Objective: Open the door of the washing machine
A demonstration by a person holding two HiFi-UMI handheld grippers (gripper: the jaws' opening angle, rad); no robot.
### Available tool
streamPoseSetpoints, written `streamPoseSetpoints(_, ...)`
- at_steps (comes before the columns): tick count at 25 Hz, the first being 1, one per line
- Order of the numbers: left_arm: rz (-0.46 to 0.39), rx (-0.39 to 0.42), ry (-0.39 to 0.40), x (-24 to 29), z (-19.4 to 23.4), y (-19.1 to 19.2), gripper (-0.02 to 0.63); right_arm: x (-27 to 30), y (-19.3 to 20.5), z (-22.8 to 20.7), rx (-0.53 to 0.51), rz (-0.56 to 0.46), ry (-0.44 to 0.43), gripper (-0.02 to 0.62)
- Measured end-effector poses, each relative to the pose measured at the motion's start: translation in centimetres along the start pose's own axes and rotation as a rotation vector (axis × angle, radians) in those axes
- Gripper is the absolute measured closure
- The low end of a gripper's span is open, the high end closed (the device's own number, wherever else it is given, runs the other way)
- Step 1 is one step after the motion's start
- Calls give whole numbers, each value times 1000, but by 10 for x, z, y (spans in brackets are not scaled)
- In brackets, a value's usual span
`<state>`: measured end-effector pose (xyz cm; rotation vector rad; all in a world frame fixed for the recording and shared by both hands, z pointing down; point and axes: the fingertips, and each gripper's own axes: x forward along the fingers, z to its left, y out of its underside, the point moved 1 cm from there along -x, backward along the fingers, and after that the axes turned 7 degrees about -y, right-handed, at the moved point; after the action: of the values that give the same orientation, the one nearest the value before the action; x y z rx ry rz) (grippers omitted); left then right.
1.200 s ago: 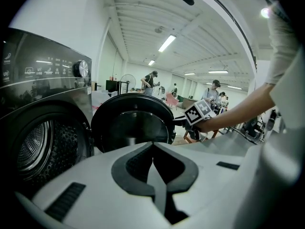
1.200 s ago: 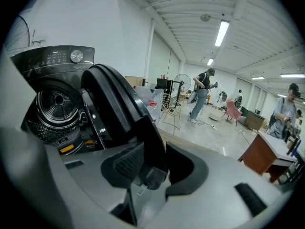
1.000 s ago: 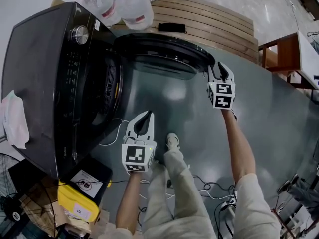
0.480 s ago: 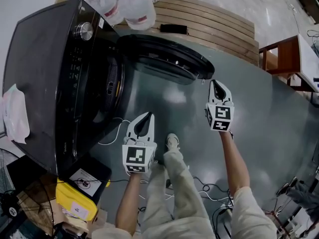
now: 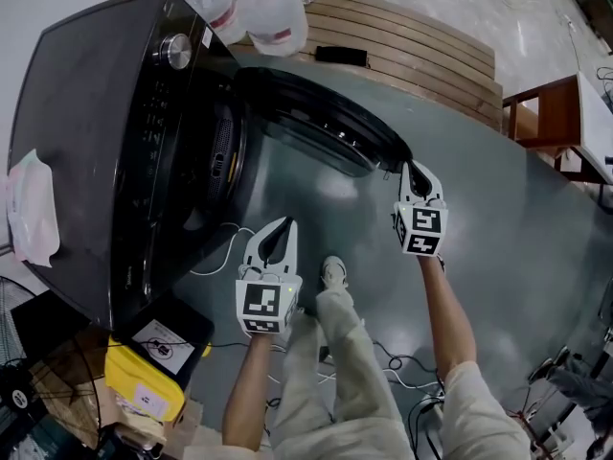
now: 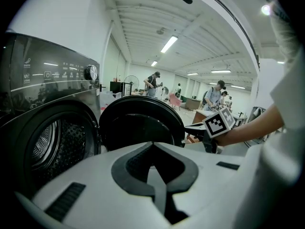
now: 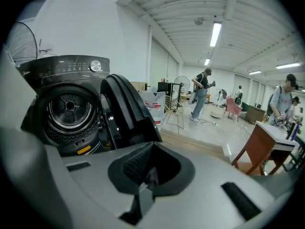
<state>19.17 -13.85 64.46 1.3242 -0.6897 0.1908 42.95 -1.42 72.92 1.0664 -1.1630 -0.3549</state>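
While the dark washing machine point(image 5: 86, 142) stands at the left, its round door point(image 5: 316, 123) is swung wide open, reaching out to the right over the grey floor point(image 5: 517, 218) and baring the drum point(image 7: 70, 106). Right claw point(image 5: 415, 168) sits just beside the door's free edge, jaws pressed together with nothing between them, and I can't tell whether it touches that edge. Left claw point(image 5: 284, 224) hangs nearer, in front of the machine's opening, jaws together too and empty.
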Motion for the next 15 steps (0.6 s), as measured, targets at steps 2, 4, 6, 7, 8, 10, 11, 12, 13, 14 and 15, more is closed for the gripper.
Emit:
streamPoseSetpoints(2, 1, 0, -5, -2, 3, 1, 598, -1, 2, 4, -1, 7, 0, 595)
streamPoseSetpoints(4, 3, 0, -11, -3, 6, 2, 598, -4, 5, 9, -6, 11, 0, 595)
streamPoseSetpoints(6, 6, 0, -13, -4, 7, 5, 598, -7, 8, 13, -8, 10, 1, 595)
streamPoseSetpoints(7, 8, 1, -13, -5, 7, 6, 598, -8, 9, 15, -10, 8, 1, 595)
streamPoseSetpoints(8, 6, 1, -13, -6, 7, 6, 598, -9, 9, 15, -13, 6, 3, 595)
streamPoseSetpoints(10, 2, 0, -14, -7, 6, 6, 598, -9, 9, 16, -15, 4, 7, 595)
streamPoseSetpoints(11, 3, 0, -15, -9, 6, 7, 598, -9, 9, 16, -13, 5, 8, 595)
streamPoseSetpoints(12, 4, 0, -16, -10, 6, 8, 598, -8, 10, 16, -12, 6, 8, 595)
streamPoseSetpoints(13, 5, 0, -17, -11, 6, 9, 598, -9, 9, 16, -11, 9, 6, 595)
streamPoseSetpoints(14, 5, -1, -18, -13, 6, 10, 598, -10, 9, 18, -12, 12, 2, 595)
streamPoseSetpoints(15, 3, -3, -19, -14, 6, 10, 598, -11, 9, 20, -15, 14, -3, 595)
